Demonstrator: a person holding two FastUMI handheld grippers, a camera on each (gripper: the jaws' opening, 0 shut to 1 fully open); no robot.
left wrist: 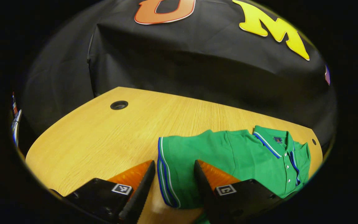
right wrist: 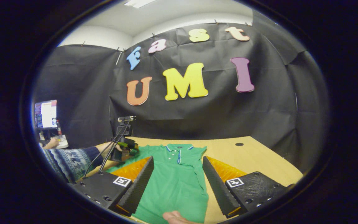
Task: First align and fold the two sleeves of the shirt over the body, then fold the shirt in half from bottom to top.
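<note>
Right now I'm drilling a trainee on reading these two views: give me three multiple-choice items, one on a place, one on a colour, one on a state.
1. Where does the shirt lie?
A. on the wooden table
B. on a chair
C. on the floor

2. What colour is the shirt's body?
A. red
B. green
C. white

3. How do the left gripper fingers stand?
A. shut on the collar
B. shut on nothing
C. open, the striped sleeve cuff between them

Answers: 1 A, it is spread on the wood; 2 B, green with blue and white trim; 3 C, a gap shows beside the cuff.
</note>
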